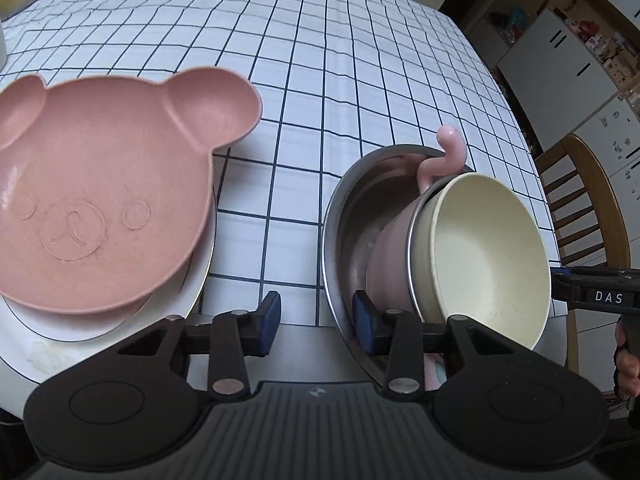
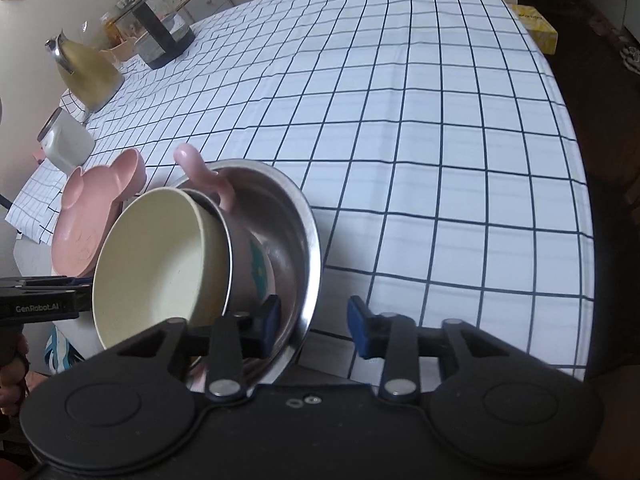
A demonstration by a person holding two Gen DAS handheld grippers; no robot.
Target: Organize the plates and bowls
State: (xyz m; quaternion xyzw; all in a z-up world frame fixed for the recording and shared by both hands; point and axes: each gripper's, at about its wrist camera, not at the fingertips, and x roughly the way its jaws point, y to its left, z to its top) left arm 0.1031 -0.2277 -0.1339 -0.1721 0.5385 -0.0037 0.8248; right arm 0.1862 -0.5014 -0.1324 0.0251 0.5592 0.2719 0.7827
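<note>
A pink bear-face plate (image 1: 104, 204) lies on a white plate (image 1: 100, 320) at the left. A steel bowl (image 1: 352, 216) stands to its right and holds a tilted pink bowl with a curled handle (image 1: 448, 152) and a cream bowl (image 1: 488, 256) nested in it. My left gripper (image 1: 316, 322) is open, its jaws straddling the steel bowl's left rim. My right gripper (image 2: 312, 326) is open, its jaws straddling the steel bowl's (image 2: 308, 248) right rim. The cream bowl (image 2: 160, 268) and the bear plate (image 2: 88, 216) also show in the right wrist view.
The table has a white checked cloth (image 2: 440, 140). At its far left stand a kettle (image 2: 88, 68), a white jar (image 2: 68, 144) and a glass container (image 2: 160, 36). A wooden chair (image 1: 580, 200) stands beyond the table's right edge.
</note>
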